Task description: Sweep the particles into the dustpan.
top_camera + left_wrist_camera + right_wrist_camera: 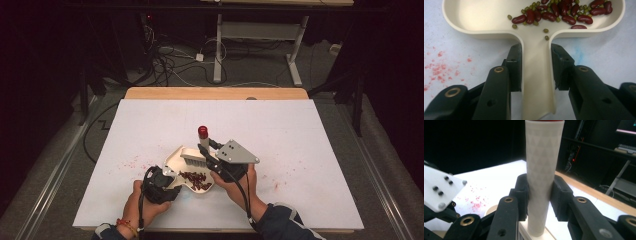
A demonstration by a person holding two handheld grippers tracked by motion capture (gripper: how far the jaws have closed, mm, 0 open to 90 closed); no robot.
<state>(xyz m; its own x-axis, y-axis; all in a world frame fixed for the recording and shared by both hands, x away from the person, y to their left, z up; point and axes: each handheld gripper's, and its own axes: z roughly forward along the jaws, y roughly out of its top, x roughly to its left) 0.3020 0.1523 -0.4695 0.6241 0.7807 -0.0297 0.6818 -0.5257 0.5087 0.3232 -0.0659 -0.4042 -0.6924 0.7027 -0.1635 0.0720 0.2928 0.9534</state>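
A white tabletop [310,150] with a bare wooden strip [215,93] along its far edge stands in a dark room; pink stains [131,162] speckle the white; grey floor [260,70] lies beyond, strewn with tangled cables [167,62]; a white-legged desk frame [260,32] stands behind; light falls on the table alone.

Place: lab or test room
Signs: white worktop [300,130] alone in a dark room; loose cables [170,62] on the floor; bare desk frame [260,35] behind
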